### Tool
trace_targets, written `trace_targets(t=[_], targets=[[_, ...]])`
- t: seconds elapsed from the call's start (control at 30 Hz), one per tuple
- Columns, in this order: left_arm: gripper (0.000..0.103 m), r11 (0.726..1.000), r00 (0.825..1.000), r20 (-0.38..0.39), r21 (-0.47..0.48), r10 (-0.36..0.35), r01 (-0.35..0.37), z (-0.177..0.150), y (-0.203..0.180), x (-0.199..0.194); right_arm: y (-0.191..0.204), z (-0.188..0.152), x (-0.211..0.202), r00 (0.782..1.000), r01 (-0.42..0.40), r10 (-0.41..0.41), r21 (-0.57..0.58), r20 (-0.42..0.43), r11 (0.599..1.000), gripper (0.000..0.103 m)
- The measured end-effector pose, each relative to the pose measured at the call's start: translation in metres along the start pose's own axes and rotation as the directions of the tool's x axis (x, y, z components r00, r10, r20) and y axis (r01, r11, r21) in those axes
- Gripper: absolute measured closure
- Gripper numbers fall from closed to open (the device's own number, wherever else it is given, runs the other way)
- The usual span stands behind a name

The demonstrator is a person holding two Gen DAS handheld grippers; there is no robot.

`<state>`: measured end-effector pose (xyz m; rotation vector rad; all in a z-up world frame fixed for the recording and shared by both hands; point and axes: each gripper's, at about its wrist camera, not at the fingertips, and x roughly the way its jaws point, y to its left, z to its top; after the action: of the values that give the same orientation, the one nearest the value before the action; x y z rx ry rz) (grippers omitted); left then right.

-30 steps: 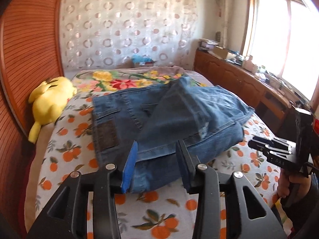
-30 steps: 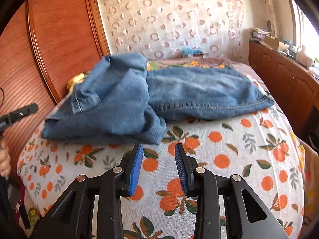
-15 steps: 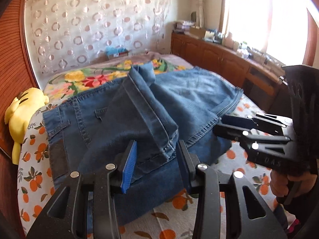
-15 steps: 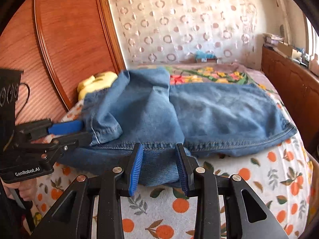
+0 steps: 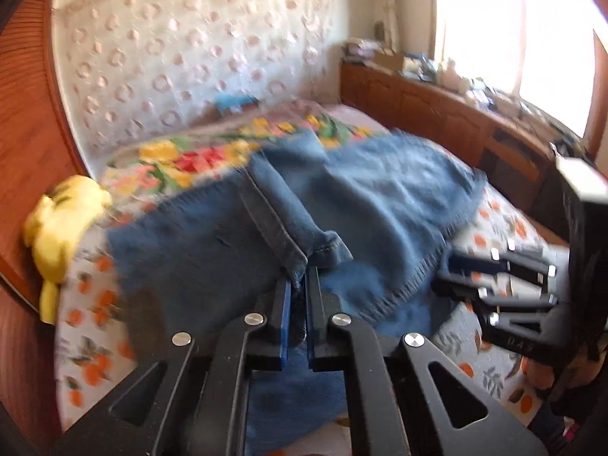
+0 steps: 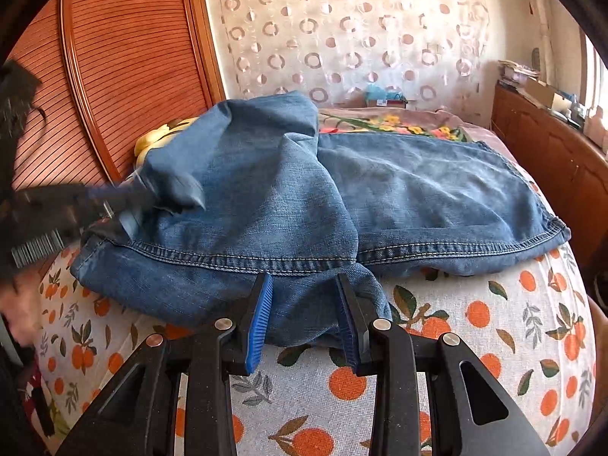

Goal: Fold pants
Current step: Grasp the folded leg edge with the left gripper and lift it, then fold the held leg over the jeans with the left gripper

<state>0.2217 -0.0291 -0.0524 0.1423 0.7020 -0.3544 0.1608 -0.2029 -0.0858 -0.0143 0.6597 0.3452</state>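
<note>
Blue jeans (image 5: pixel 380 197) (image 6: pixel 418 197) lie across the bed, one leg folded back over the rest. In the blurred left wrist view my left gripper (image 5: pixel 300 285) has its jaws closing tight on the leg's stitched hem (image 5: pixel 326 247), the pads nearly together with denim pinched at the tips. It also shows as a dark blur at the left of the right wrist view, left gripper (image 6: pixel 125 205) on the cloth's corner. My right gripper (image 6: pixel 304 292) (image 5: pixel 442 275) stands open at the near seam, a bulge of denim lying between its blue pads without being pressed.
A yellow plush toy (image 5: pixel 60 220) (image 6: pixel 152 140) lies by the ribbed wooden headboard (image 6: pixel 114 76). The orange-print sheet (image 6: pixel 494 323) covers the bed. A wooden cabinet (image 5: pixel 437 114) with clutter runs under the bright window on the right. A person's hand (image 6: pixel 19 304) holds the left gripper.
The left jaws have gone from wide apart to nearly together on the folded leg's hem, and that view has swung and blurred. The right gripper has hardly moved since half a second ago.
</note>
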Motion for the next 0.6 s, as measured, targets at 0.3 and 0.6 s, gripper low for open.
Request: trace_targets(t=[0.3,0.6], targets=[[0.096,0.985,0.983,0.085,-0.067,0.166,-0.16,0.062,0.078,-0.024,0.004,-0.007,-0.008,1.0,0.015,-0.015,-0.005,0.015,1.0,0.069],[0.091,0.956,0.969,-0.013,-0.161,0.248,-0.247,0.043,0.14,0.006,0.007,-0.007,-0.006,1.0,0.022,-0.021,-0.015,0.019,1.0,0.069]])
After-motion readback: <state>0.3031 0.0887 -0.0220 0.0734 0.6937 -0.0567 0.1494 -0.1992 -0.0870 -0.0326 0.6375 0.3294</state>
